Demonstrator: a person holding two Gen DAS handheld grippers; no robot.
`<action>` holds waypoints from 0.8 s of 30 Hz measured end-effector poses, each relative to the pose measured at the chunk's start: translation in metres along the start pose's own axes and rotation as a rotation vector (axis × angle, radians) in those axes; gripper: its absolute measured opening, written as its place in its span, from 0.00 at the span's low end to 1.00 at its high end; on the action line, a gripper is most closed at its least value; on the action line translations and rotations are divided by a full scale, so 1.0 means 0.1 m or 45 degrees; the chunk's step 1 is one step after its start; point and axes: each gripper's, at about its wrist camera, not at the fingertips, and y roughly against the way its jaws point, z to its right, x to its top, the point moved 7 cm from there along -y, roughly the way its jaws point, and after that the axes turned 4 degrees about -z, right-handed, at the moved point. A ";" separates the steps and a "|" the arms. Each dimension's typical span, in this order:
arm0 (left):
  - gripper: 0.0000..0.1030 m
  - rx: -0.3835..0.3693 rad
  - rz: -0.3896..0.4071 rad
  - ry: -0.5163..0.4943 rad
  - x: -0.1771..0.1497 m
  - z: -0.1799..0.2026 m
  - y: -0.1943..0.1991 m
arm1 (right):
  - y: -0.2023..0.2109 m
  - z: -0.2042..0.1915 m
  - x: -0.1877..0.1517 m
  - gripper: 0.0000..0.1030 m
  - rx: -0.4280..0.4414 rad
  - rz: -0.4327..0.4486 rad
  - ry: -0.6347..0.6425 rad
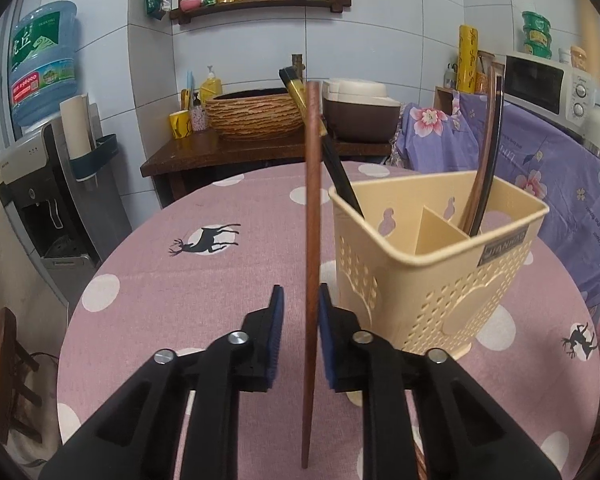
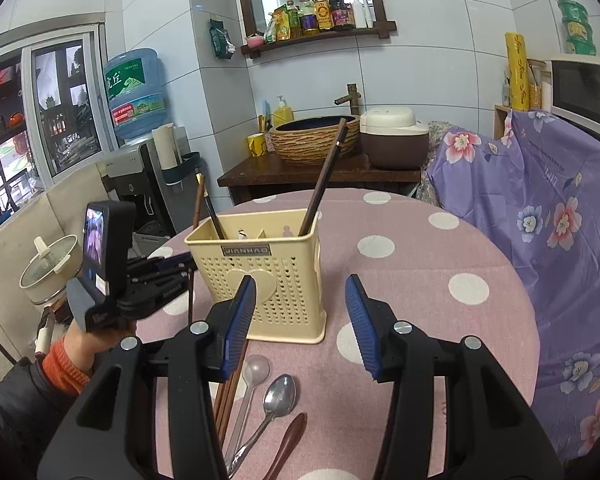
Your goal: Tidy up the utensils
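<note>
Left hand-held gripper (image 1: 299, 332) stands slightly open around an upright brown chopstick (image 1: 311, 216); right hand-held gripper (image 2: 301, 320) gapes wide, empty, facing the utensil basket (image 2: 260, 276).

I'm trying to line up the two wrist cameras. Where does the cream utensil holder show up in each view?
Left wrist view: the cream utensil holder stands right of centre on the pink tablecloth, seen corner-on, just right of the brown chopstick between the left gripper pads.
Right wrist view: the holder stands centre-left, label facing the camera, beyond the open right gripper.
Shared landmark: the woven basin behind the table.
</note>
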 end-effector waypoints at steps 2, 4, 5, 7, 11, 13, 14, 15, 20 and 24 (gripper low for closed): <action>0.08 0.000 0.020 0.027 0.03 -0.02 0.05 | 0.01 0.04 -0.06 0.46 0.000 -0.008 -0.019; 0.07 0.002 0.041 0.050 0.06 -0.04 0.11 | 0.00 0.09 -0.11 0.46 0.006 -0.018 -0.043; 0.07 -0.001 0.056 0.058 0.07 -0.05 0.16 | 0.00 0.11 -0.13 0.46 0.005 -0.021 -0.052; 0.07 -0.003 0.099 0.071 0.10 -0.08 0.27 | -0.01 0.16 -0.19 0.46 0.001 -0.025 -0.067; 0.07 -0.018 0.181 0.119 0.21 -0.13 0.56 | -0.03 0.24 -0.27 0.46 0.007 -0.038 -0.106; 0.07 -0.030 0.249 0.148 0.31 -0.16 0.76 | -0.03 0.28 -0.29 0.46 0.006 -0.039 -0.125; 0.07 -0.038 0.297 0.170 0.39 -0.18 0.89 | -0.03 0.29 -0.30 0.46 0.008 -0.040 -0.134; 0.07 -0.047 0.334 0.194 0.47 -0.20 0.98 | -0.03 0.30 -0.30 0.46 0.012 -0.040 -0.144; 0.07 -0.118 0.535 0.320 0.95 -0.18 1.40 | 0.01 0.24 -0.26 0.46 0.030 -0.007 -0.145; 0.07 -0.137 0.606 0.337 1.25 0.01 1.38 | 0.10 0.16 -0.24 0.46 0.041 0.020 -0.117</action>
